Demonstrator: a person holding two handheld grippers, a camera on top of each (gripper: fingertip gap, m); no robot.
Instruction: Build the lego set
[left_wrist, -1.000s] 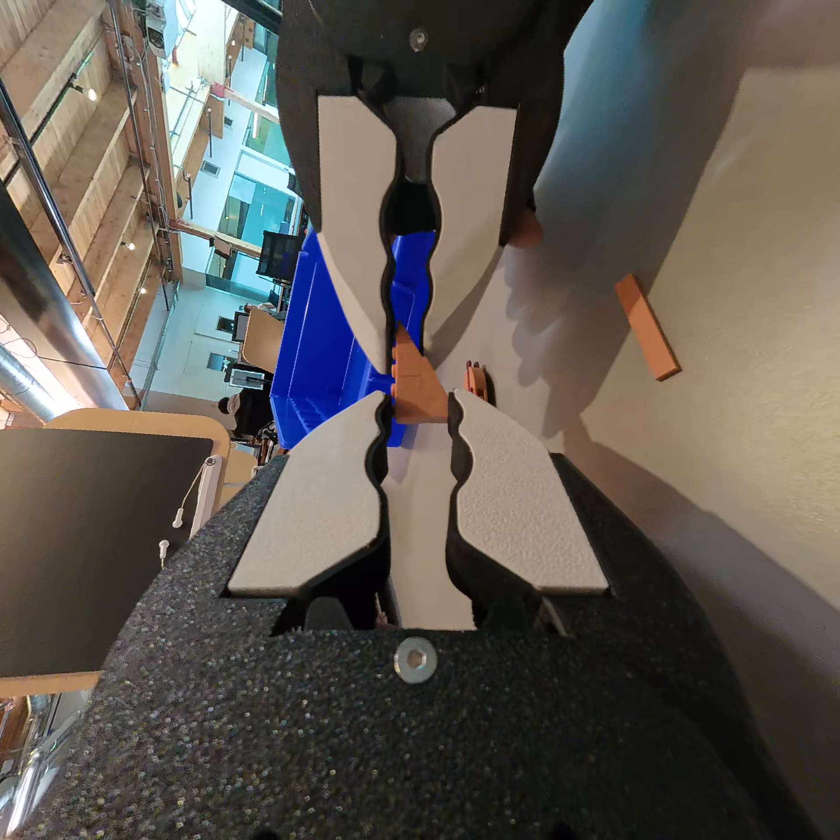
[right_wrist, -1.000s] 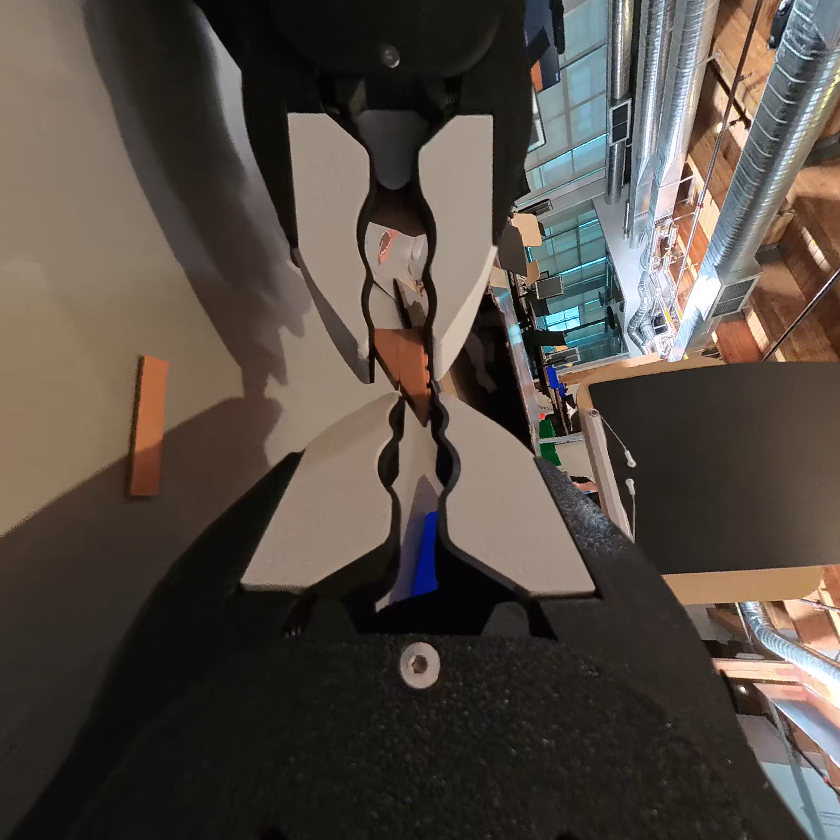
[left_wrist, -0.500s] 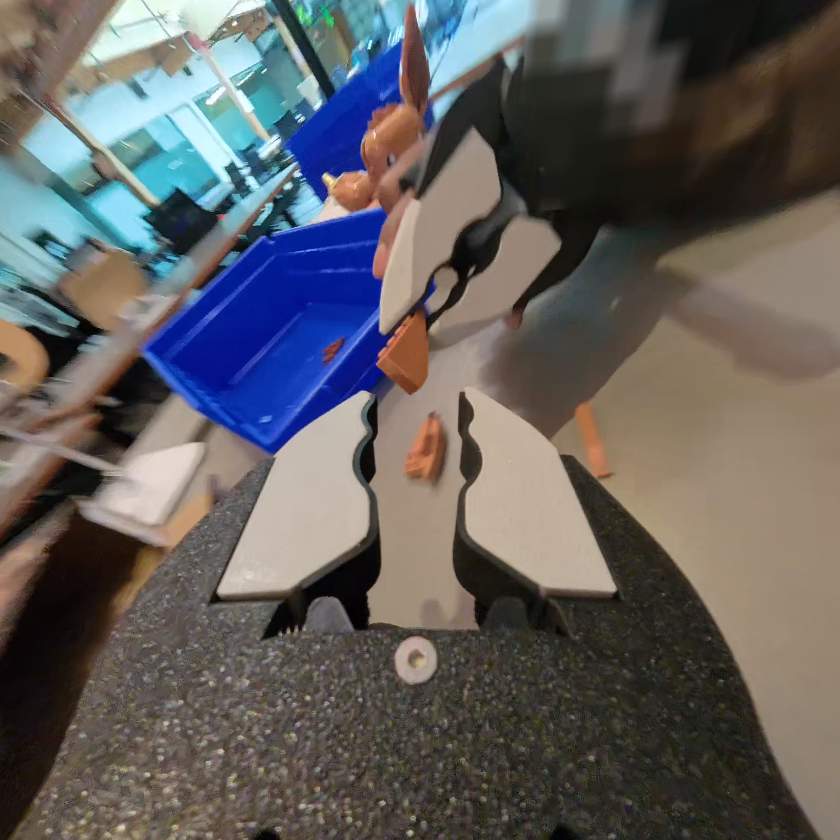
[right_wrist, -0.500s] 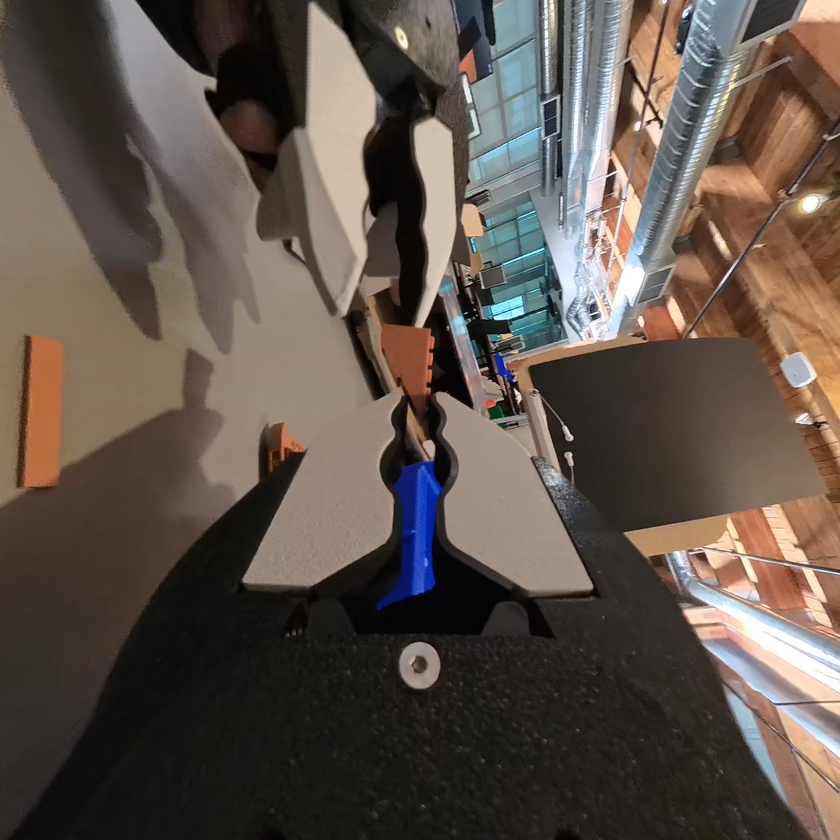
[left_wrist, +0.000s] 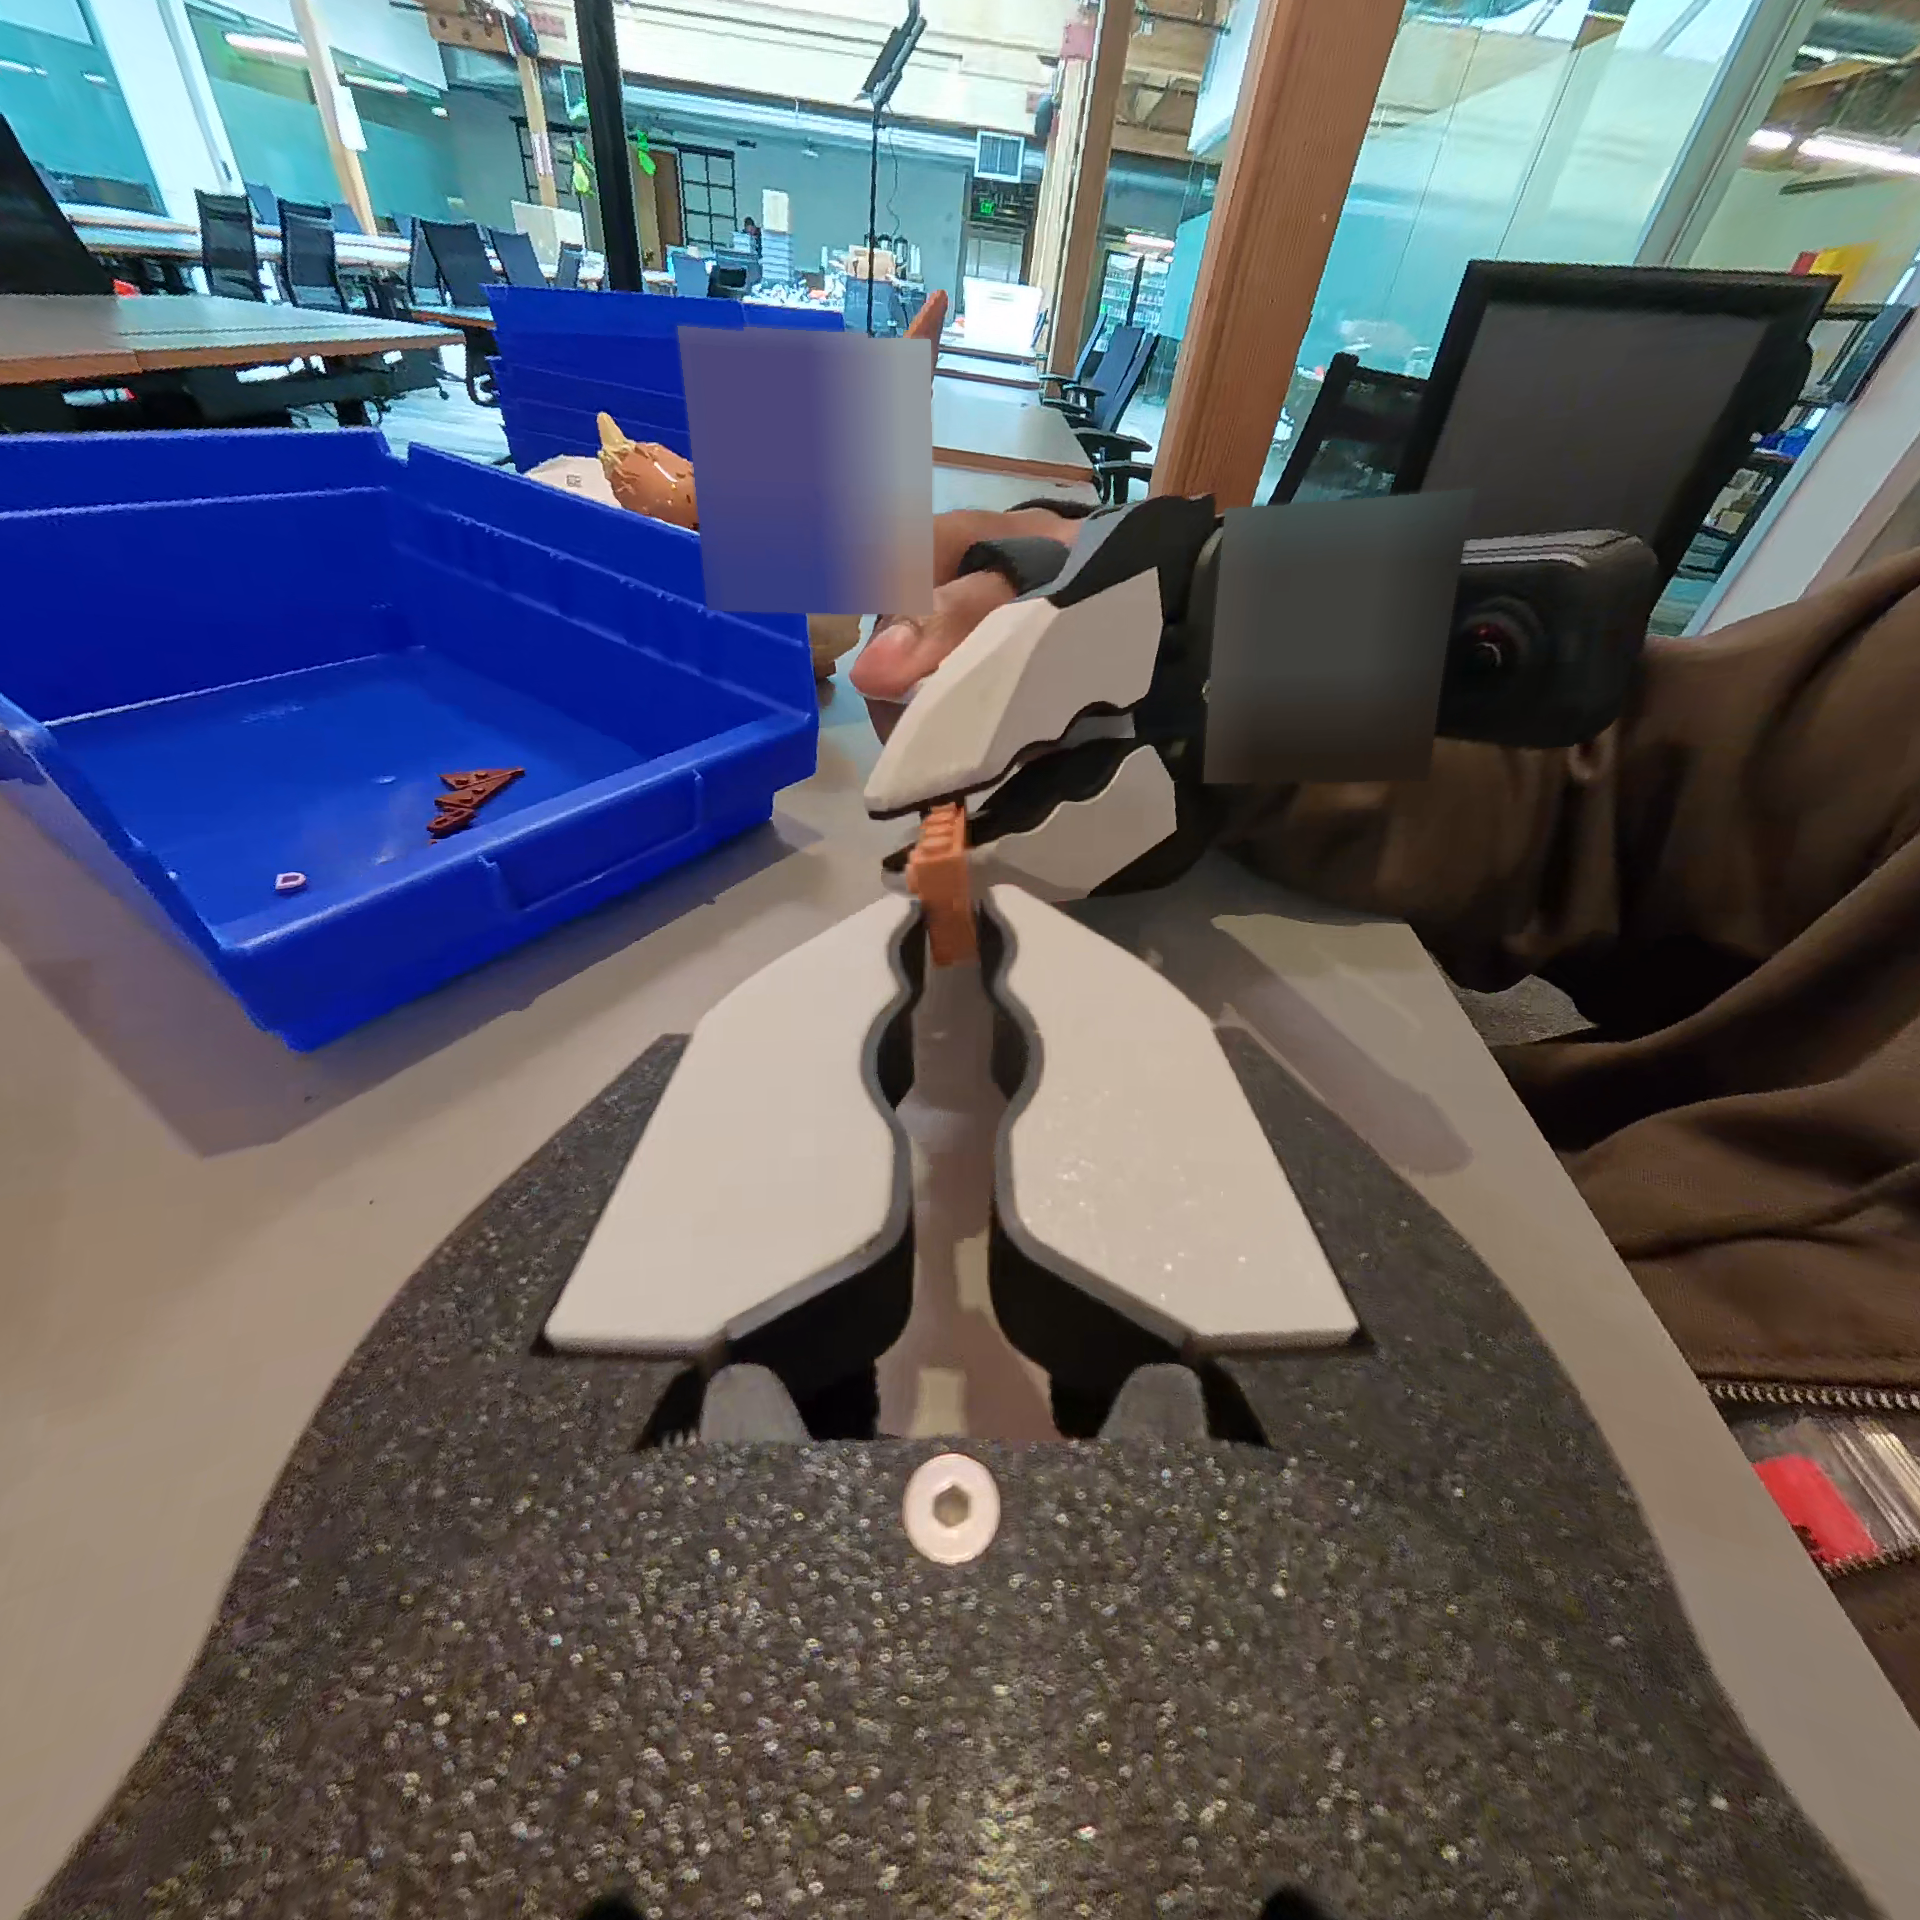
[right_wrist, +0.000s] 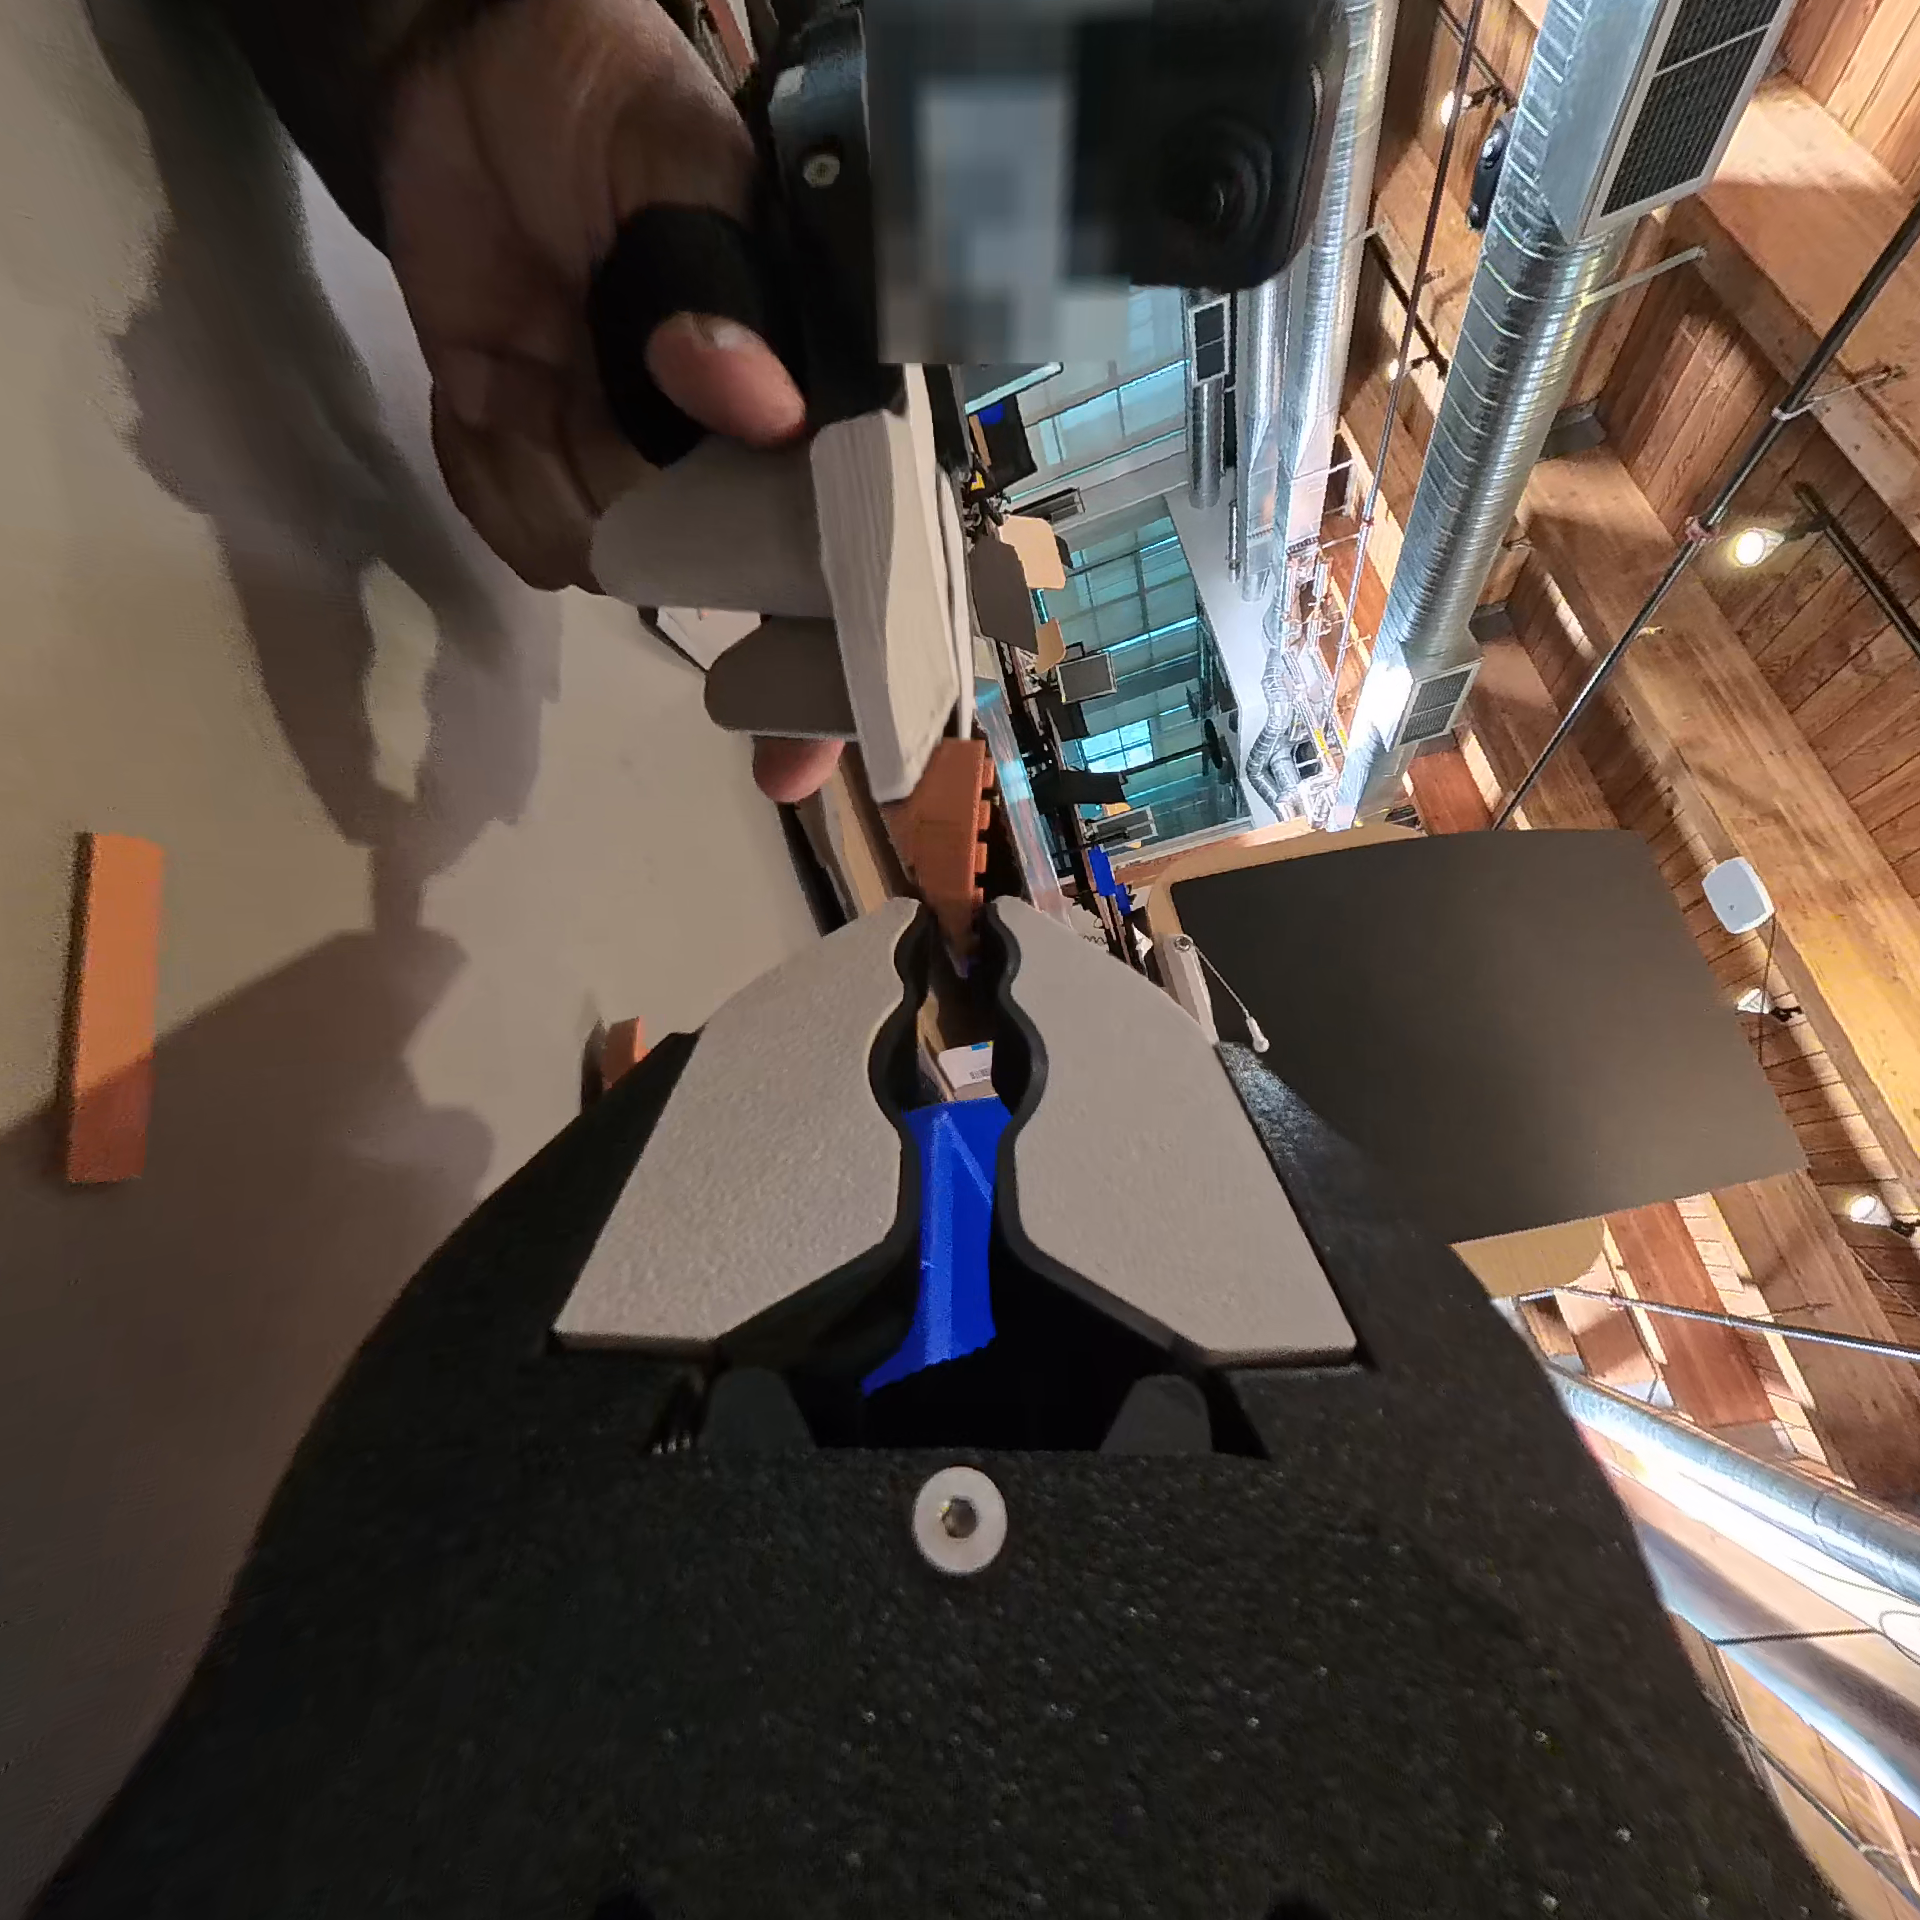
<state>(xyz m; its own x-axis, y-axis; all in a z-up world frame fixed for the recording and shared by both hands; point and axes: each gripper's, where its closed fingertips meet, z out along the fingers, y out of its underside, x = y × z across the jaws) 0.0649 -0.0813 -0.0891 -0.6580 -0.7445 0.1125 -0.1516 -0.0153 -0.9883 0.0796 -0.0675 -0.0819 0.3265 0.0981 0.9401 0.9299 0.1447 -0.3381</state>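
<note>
A small orange studded Lego piece (left_wrist: 943, 894) is held in the air between both grippers. In the left wrist view my left gripper (left_wrist: 945, 920) is shut on its lower end. The right gripper (left_wrist: 925, 821) comes in from the right, turned on its side, and is shut on its upper end. In the right wrist view my right gripper (right_wrist: 956, 920) pinches one end of the same orange piece (right_wrist: 951, 831). The left gripper (right_wrist: 920, 764) clamps the far end, with a person's hand (right_wrist: 561, 260) behind it.
A blue bin (left_wrist: 260, 977) at the left holds brown wedge plates (left_wrist: 473, 795) and a small pink piece (left_wrist: 291, 881). A brown model (left_wrist: 649, 483) stands behind it. An orange flat plate (right_wrist: 109, 1008) and a small orange part (right_wrist: 621, 1044) lie on the grey table (left_wrist: 156, 1247). A brown sleeve (left_wrist: 1714, 987) is at the right. Less than 4 cm separates the two grippers' tips.
My left gripper opened wide and swung off the orange piece, turned about, then came back and closed on its free end. The right gripper kept hold of the piece throughout.
</note>
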